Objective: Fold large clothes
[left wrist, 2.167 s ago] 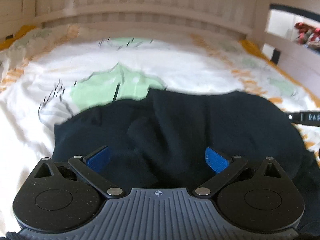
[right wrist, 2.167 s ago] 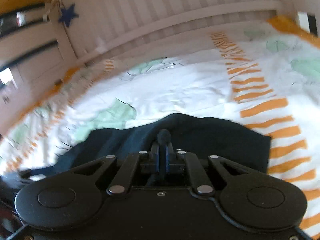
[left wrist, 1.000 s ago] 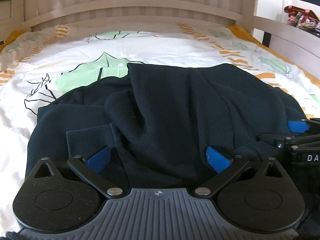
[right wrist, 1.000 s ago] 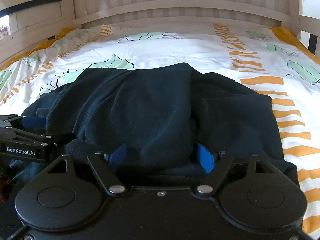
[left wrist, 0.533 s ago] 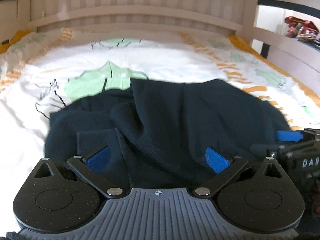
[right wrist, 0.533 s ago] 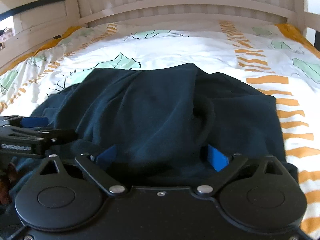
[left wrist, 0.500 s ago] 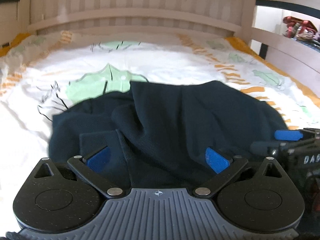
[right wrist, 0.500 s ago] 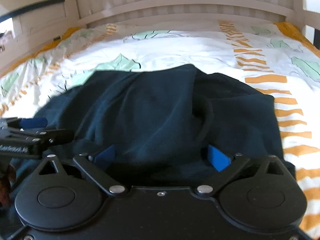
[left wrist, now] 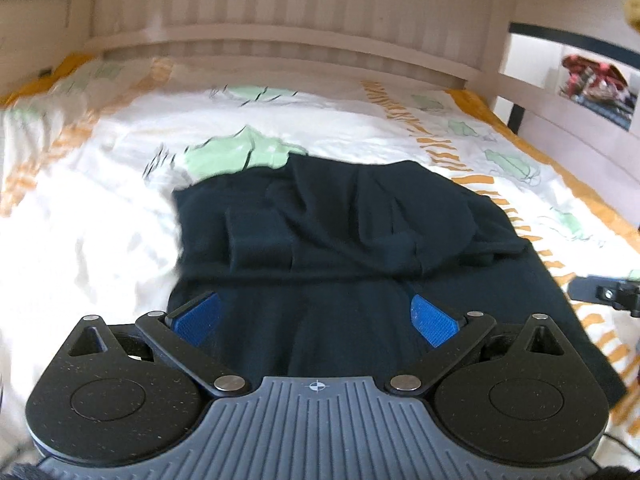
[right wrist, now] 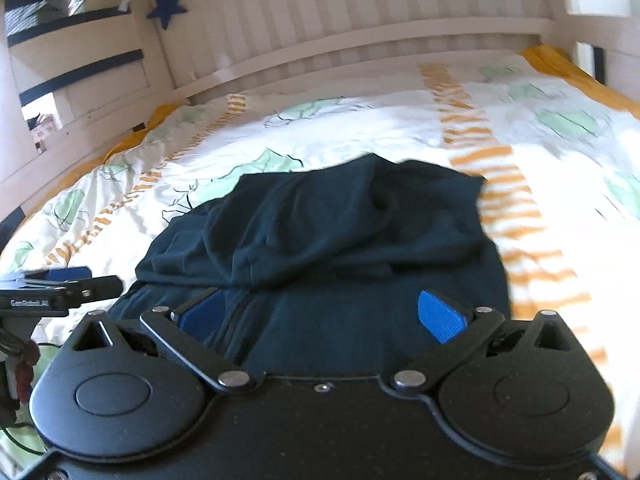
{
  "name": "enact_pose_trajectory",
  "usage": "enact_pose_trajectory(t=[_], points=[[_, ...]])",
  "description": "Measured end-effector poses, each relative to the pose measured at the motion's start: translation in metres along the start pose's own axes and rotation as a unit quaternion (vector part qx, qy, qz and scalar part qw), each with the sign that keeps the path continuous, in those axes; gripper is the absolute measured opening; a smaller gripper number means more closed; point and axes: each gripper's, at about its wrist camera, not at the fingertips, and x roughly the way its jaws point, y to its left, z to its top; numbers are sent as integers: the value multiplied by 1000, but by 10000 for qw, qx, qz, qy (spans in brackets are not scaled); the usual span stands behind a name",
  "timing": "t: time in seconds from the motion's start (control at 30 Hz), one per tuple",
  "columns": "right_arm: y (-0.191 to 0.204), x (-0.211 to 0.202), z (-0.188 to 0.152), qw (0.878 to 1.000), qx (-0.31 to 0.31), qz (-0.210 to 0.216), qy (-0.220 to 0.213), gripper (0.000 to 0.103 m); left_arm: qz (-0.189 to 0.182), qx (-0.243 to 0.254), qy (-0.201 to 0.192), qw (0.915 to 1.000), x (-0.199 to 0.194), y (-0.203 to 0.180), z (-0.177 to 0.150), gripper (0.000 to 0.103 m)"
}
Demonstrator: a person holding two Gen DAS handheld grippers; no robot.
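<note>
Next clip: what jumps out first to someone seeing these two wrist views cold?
A dark navy garment lies bunched mid-bed, its top layer folded over, on a white leaf-print duvet with orange stripes. Both grippers, left gripper and right gripper, hang open just above its near edge. A blue star decorates the headboard.

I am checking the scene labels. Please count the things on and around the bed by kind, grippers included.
Dark garment: 1
Patterned bedcover: 1
Blue star on the bed frame: 1
Grippers, left gripper and right gripper: 2
Total: 5

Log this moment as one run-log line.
stage: fold laid | dark garment: folded over itself on leaf-print duvet | left gripper: open, empty | right gripper: open, empty
</note>
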Motion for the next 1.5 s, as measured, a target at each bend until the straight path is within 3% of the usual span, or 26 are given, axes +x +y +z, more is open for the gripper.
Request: enact_pose_trajectory(t=[0.27, 0.6, 0.9, 1.3, 1.5], points=[[-27, -33, -17, 9950, 723, -514, 452, 102, 201, -384, 532, 9976, -17, 17, -33, 103], [-67, -40, -51, 9739, 1808, -654, 1210, 102, 377, -748, 1018, 9913, -21, 36, -53, 103], [-73, -34, -63, 9670, 1992, -301, 1557, 103, 342, -721, 1585, 9841, 5, 43, -70, 103], [-64, -23, -68, 9690, 1771, -133, 1719, 103, 284, -801, 1591, 9836, 9, 42, -74, 103], [-64, -22, -67, 9693, 1765, -72, 1708, 103, 70, -904, 1632, 9824, -2, 41, -75, 102]])
